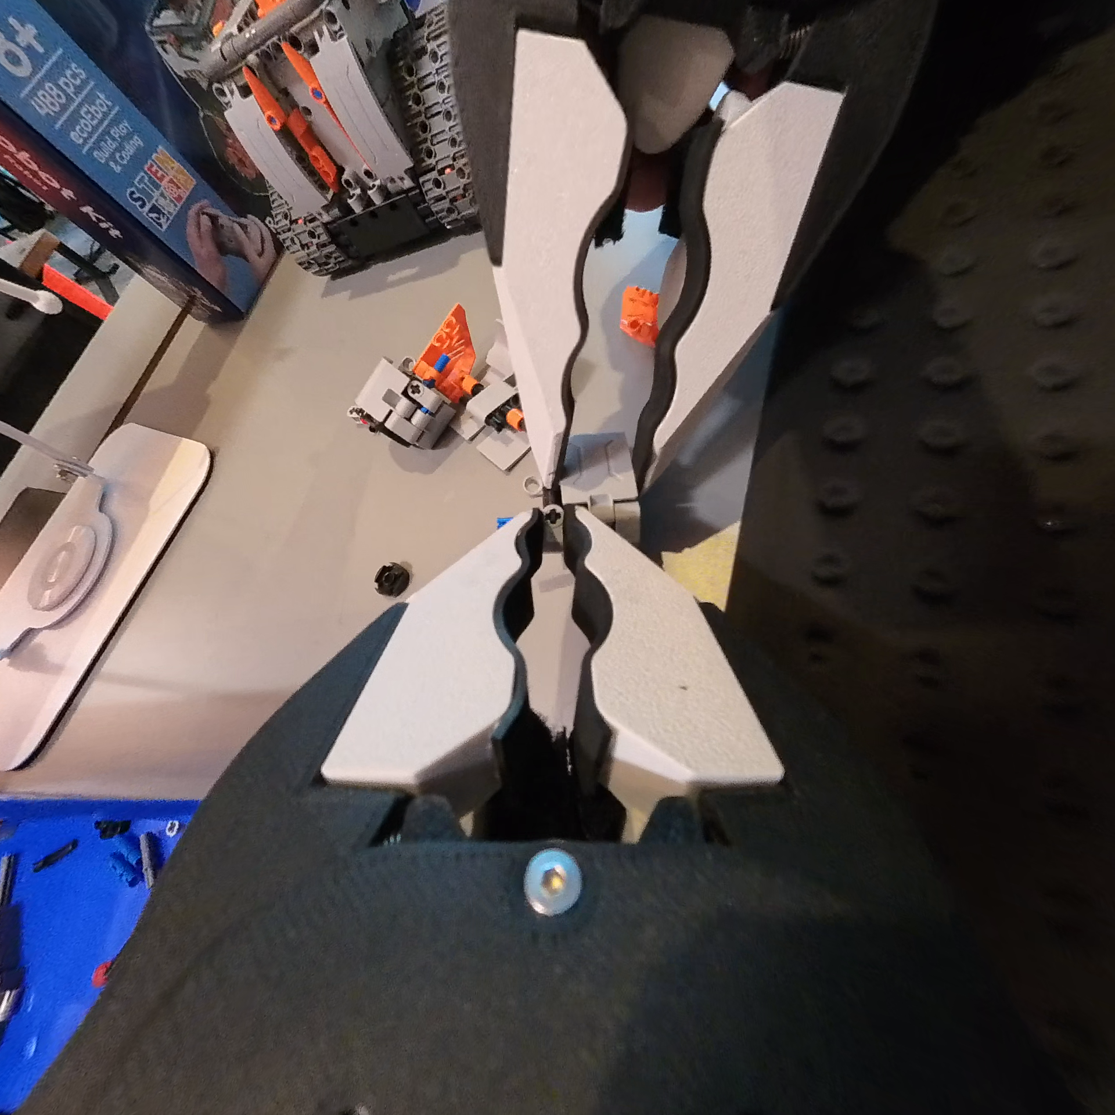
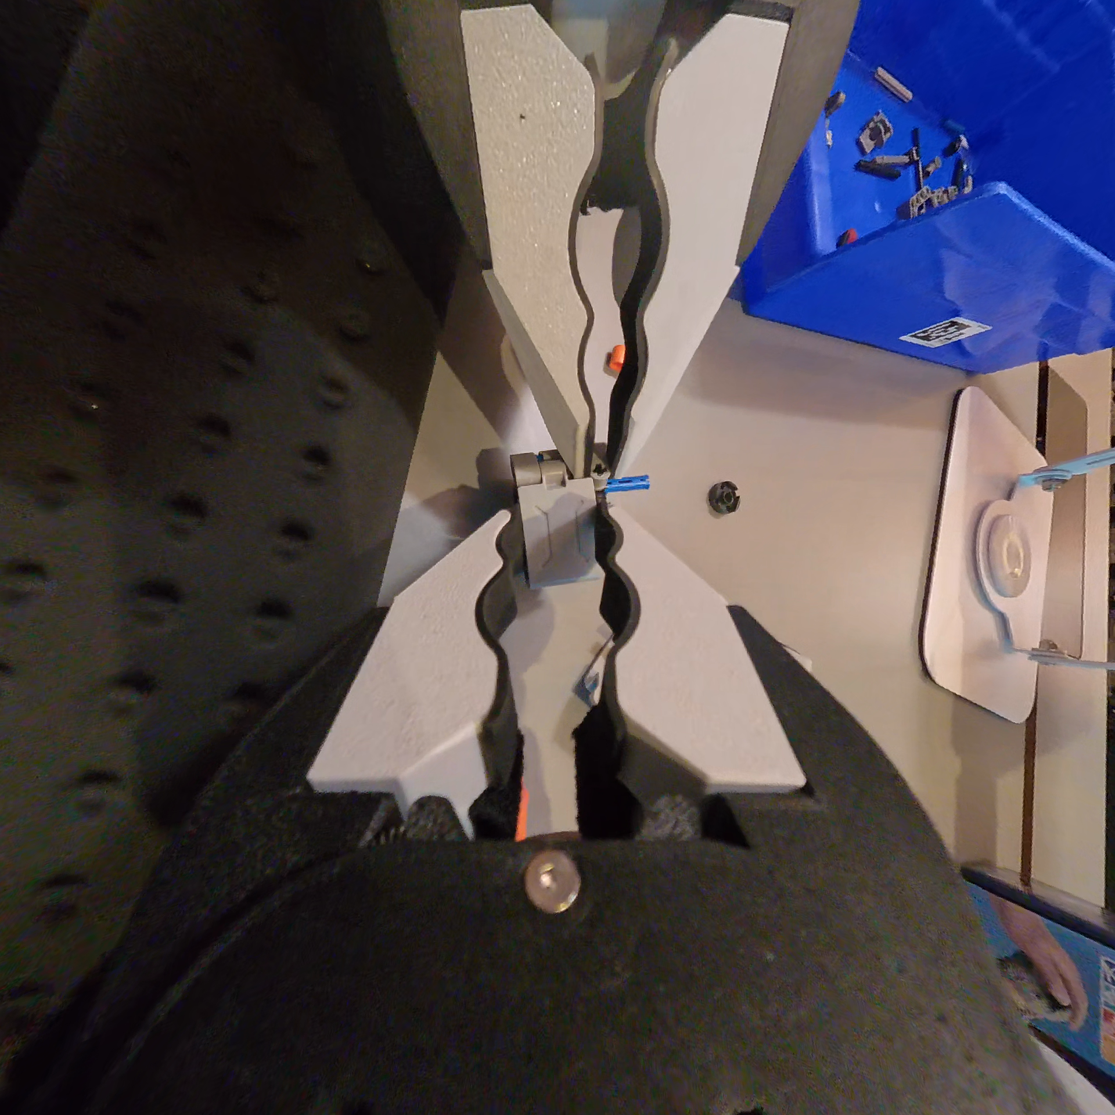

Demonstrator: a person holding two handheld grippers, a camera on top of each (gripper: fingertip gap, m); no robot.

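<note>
Both grippers met tip to tip above a pale grey table [image 1: 271,531]. The left gripper [image 1: 552,522] had its fingers drawn nearly together, pinching a small dark pin [image 1: 553,514] with a cross-shaped end. The right gripper [image 2: 558,543] was narrowly parted and clamped on a grey panel piece [image 2: 558,537] with a hinge block at its far end; a short blue pin [image 2: 627,482] stuck out sideways from that end. The pin in the left gripper sat right against the panel's edge; whether it was seated in a hole could not be told. On the table beyond lay a grey-and-orange part-built assembly [image 1: 422,392], a loose orange brick [image 1: 639,314], and a small black round piece [image 1: 392,579]. A tracked model [image 1: 338,139] stood beside a blue box [image 1: 120,151]. A blue bin [image 2: 941,199] held small dark parts. A white flat base plate [image 1: 108,555] rested near the table edge.
</note>
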